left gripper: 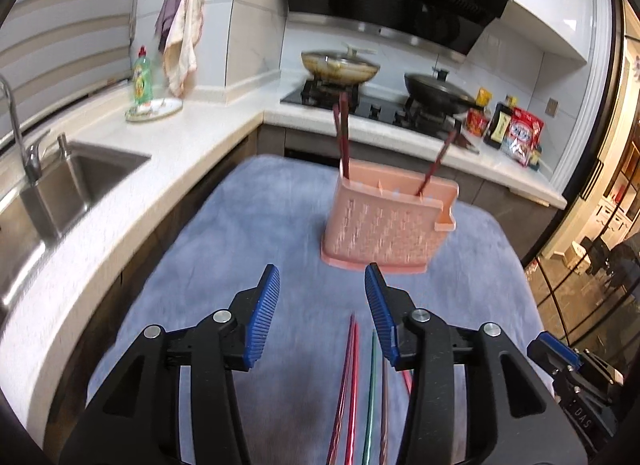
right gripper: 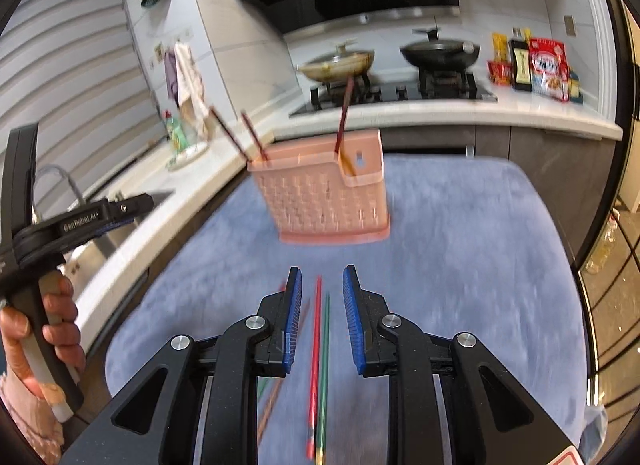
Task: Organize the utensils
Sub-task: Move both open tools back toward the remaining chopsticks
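Observation:
A pink perforated utensil holder (left gripper: 390, 221) stands on the blue cloth (left gripper: 248, 233) and holds three dark red chopsticks (left gripper: 343, 137). It also shows in the right wrist view (right gripper: 324, 197). Several loose chopsticks lie on the cloth: red ones (left gripper: 349, 385) and a green one (left gripper: 370, 393) below my left gripper (left gripper: 322, 285), which is open and empty. In the right wrist view a red chopstick (right gripper: 316, 349) and a green chopstick (right gripper: 325, 361) lie between the fingers of my open, empty right gripper (right gripper: 322, 285), with a brown one (right gripper: 280, 385) to the left.
A steel sink (left gripper: 60, 193) and tap are at the left. A white counter (left gripper: 192, 137) wraps behind with a dish soap bottle (left gripper: 143, 77), a stove with two pans (left gripper: 340, 65), and food packets (left gripper: 520, 133). My left hand with its gripper handle (right gripper: 36, 265) is at the left.

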Demonstrator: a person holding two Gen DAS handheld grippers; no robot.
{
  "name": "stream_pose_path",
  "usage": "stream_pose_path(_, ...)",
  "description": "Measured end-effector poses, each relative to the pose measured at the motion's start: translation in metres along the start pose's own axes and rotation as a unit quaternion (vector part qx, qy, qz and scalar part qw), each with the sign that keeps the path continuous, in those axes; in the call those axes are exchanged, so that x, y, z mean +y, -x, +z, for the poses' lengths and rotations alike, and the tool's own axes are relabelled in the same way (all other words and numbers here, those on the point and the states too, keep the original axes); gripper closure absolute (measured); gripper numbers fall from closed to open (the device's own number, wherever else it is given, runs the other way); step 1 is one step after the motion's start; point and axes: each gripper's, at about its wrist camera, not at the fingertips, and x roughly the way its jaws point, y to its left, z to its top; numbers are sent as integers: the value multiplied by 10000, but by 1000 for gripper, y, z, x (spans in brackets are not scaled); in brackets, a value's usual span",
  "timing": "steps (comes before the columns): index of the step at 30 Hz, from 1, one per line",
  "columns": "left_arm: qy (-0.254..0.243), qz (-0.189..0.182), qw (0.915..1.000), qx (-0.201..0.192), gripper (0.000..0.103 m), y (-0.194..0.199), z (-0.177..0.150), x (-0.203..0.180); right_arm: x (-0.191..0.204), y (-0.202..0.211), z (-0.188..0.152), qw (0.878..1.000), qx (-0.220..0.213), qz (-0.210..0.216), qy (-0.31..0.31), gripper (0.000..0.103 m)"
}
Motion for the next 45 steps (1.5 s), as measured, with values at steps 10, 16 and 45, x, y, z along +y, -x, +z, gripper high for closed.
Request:
stream_pose_path(10,51,86,9981,613,61,-3,-66,18,-1,-5,-79,9971,749,-122,25,82)
stream_pose_path(16,26,121,9956,933,61,-7,-97,23,5,-11,-114,9943,1059,-106,24,82)
stream_pose_path(45,-53,114,9864,1641,61,-15,-157,25,11,-34,-151,9892,1406,-284,304,85)
